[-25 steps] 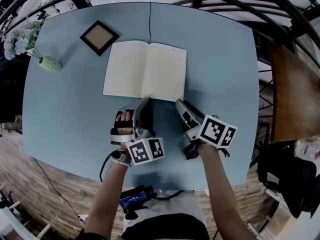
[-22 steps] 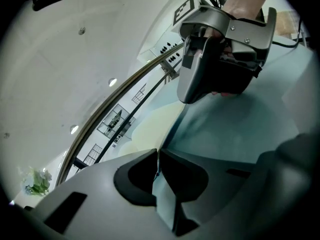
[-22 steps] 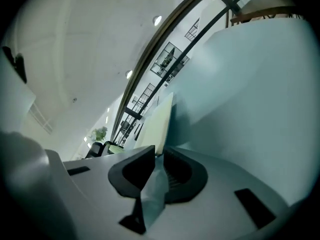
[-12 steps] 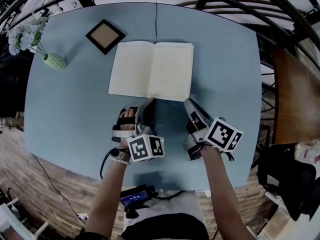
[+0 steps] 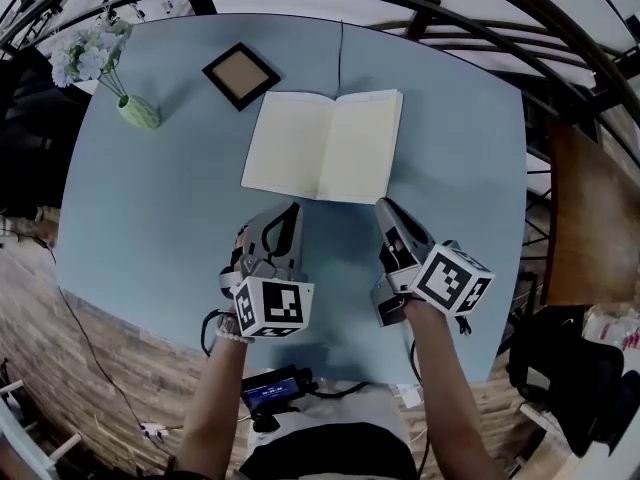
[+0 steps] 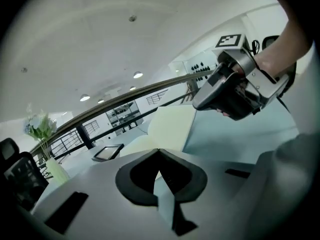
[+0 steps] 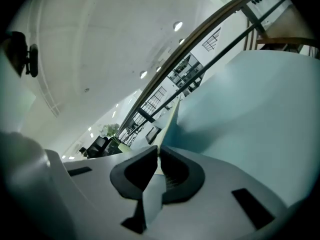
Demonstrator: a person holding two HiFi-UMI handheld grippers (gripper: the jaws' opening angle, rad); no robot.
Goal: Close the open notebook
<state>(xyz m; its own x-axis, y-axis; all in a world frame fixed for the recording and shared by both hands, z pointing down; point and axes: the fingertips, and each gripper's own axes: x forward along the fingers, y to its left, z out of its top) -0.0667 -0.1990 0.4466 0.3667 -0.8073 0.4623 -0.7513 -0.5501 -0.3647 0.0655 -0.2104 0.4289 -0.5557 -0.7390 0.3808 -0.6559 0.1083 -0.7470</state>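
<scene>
Notebook: the notebook (image 5: 325, 146) lies open and flat on the table (image 5: 150, 218), blank pages up. It is just beside the picture frame (image 5: 241, 75), to the frame's right and a little toward me.
Left tongs: my left tongs (image 5: 293, 208) are pinched fully together with nothing in them. They sit toward me from the frame, with the tips just short of the notebook's near edge below the left page.
Right tongs: the jaws of my right tongs (image 5: 383, 205) have just been closing and now meet, and they are empty. From the frame they sit right and toward me, close to the notebook's near right corner.
Weight: I judge it light, a thin book that one jaw could tip over.
Stiffness: the halves lie level, so the cover is probably firm. Loose pages may flop or fan.
Slip: the table looks smooth, so I expect the book to slide if pushed sideways.
Where to hold: I would take the outer edge of the right half, cover and pages together, and swing it over the spine.
Care: pinching a single sheet would crease it.
</scene>
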